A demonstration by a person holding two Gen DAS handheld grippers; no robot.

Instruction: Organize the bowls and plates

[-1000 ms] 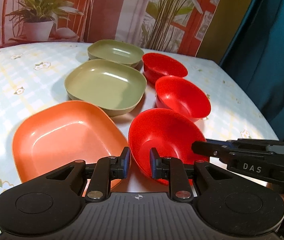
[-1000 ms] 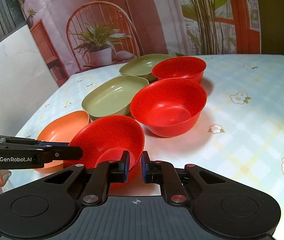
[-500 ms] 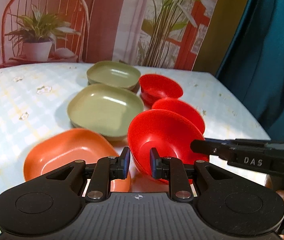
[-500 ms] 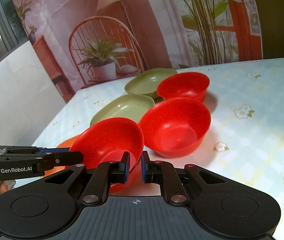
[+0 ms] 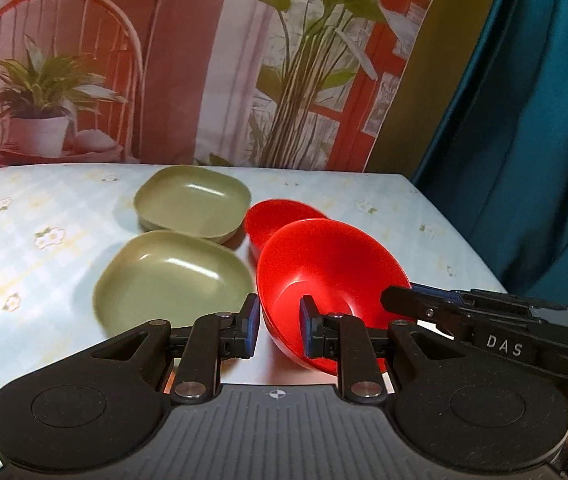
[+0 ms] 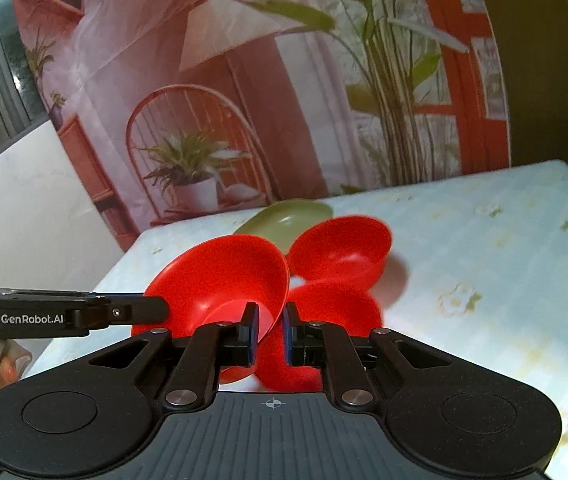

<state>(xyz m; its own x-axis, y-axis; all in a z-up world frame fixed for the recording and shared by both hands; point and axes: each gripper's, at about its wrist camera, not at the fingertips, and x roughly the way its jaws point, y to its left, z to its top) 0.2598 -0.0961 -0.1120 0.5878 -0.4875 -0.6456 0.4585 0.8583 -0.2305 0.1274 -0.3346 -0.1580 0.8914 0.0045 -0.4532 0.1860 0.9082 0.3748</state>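
Three bowls (image 6: 224, 276) are bright red; two plates (image 5: 172, 276) olive green; the tablecloth (image 5: 24, 240) pale blue-and-yellow check with small flowers.

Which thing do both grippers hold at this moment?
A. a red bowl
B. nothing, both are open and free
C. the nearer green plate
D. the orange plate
A: the red bowl is off the table, tilted; the left gripper pinches its near rim, and the right gripper pinches its rim from the opposite side, while the nearer green plate lies untouched.
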